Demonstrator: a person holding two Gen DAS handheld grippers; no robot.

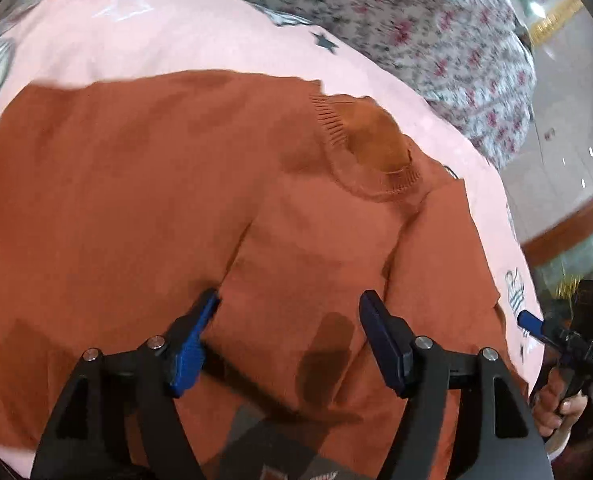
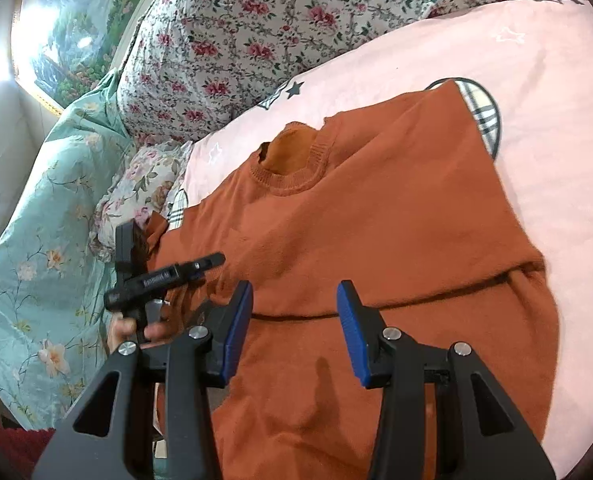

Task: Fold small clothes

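Note:
An orange knit sweater (image 1: 144,184) lies spread on a pink sheet (image 1: 96,40), its ribbed collar (image 1: 376,152) toward the far side. A sleeve is folded across the body. My left gripper (image 1: 288,316) is open and empty just above the sweater's lower part. In the right wrist view the sweater (image 2: 376,208) fills the middle, collar (image 2: 292,160) at the far side, with a fold line across it. My right gripper (image 2: 294,312) is open and empty above that fold. The left gripper (image 2: 164,280) shows at the sweater's left edge.
A floral quilt (image 2: 256,28) is piled at the head of the bed. A teal floral blanket (image 2: 44,220) lies at the left. The pink sheet (image 2: 536,80) extends to the right. The right gripper (image 1: 552,336) and a hand show at the bed's edge. Tiled floor (image 1: 568,152) lies beyond.

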